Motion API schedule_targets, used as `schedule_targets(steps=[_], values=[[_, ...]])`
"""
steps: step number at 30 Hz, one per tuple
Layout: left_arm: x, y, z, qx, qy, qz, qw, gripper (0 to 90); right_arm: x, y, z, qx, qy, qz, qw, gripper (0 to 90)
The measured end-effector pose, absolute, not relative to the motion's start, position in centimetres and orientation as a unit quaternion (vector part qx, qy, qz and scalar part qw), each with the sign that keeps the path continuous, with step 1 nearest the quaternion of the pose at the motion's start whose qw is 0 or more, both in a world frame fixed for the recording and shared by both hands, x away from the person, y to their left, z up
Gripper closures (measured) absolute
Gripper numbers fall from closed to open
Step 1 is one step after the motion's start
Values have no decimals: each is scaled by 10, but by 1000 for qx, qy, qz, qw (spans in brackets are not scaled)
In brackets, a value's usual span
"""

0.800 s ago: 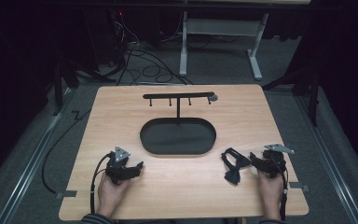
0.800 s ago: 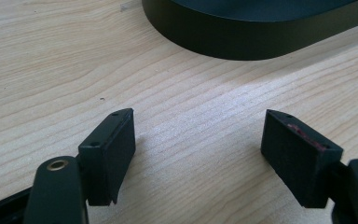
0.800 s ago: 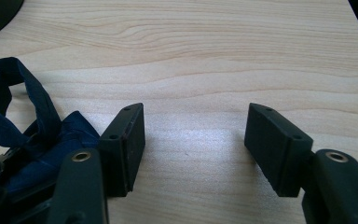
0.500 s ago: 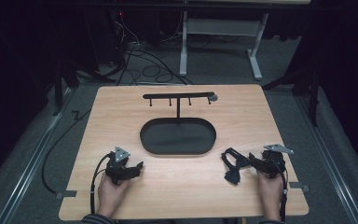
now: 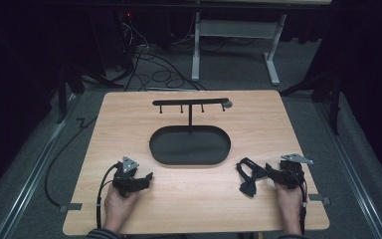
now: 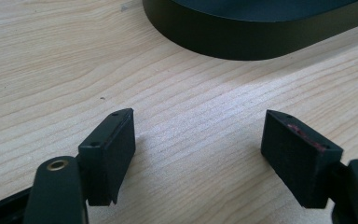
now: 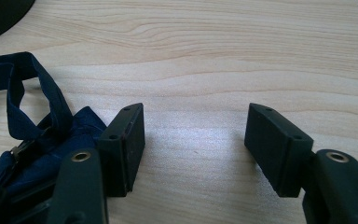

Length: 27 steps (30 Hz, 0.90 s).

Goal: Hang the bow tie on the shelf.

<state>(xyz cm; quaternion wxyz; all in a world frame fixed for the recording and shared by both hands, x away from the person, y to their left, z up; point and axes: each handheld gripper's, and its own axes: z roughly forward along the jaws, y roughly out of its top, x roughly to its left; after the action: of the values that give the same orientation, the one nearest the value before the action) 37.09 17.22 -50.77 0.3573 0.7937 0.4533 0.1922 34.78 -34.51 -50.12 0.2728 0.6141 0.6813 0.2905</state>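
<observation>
A dark blue bow tie with a strap [image 5: 248,178] lies on the wooden table [image 5: 278,119] at the front right. In the right gripper view the bow tie [image 7: 32,140] rests against the outside of the left jaw, with nothing between the jaws. My right gripper [image 5: 267,172] [image 7: 196,119] is open and low over the table, pointing left. My left gripper [image 5: 148,177] [image 6: 200,123] is open too, resting at the front left with bare wood between its jaws. A black oval tray [image 5: 156,144] [image 6: 242,39] with a T-shaped hook stand [image 5: 190,103] sits mid-table.
Bare wood lies between the two grippers and along the table's back. Cables trail from each gripper over the front edge. A metal frame [image 5: 273,55] and loose cables [image 5: 144,55] are on the carpet beyond the table.
</observation>
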Motion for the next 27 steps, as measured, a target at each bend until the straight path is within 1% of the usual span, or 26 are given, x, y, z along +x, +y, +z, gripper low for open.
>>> schedule_targets(steps=[6, 16, 17, 19, 27], values=[[371, 172, -508, 794, 453, 192, 357, 266, 348, -345, -501, 612, 683, 291, 273, 396], [371, 172, -508, 794, 453, 192, 357, 266, 343, -348, -494, 616, 672, 306, 274, 447], [371, 172, -508, 794, 454, 192, 357, 266, 341, -348, -491, 614, 674, 310, 269, 473], [371, 172, -508, 793, 453, 192, 358, 266, 340, -348, -490, 613, 676, 312, 264, 497], [371, 172, -508, 793, 454, 192, 357, 266, 333, -347, -479, 604, 671, 335, 268, 521]])
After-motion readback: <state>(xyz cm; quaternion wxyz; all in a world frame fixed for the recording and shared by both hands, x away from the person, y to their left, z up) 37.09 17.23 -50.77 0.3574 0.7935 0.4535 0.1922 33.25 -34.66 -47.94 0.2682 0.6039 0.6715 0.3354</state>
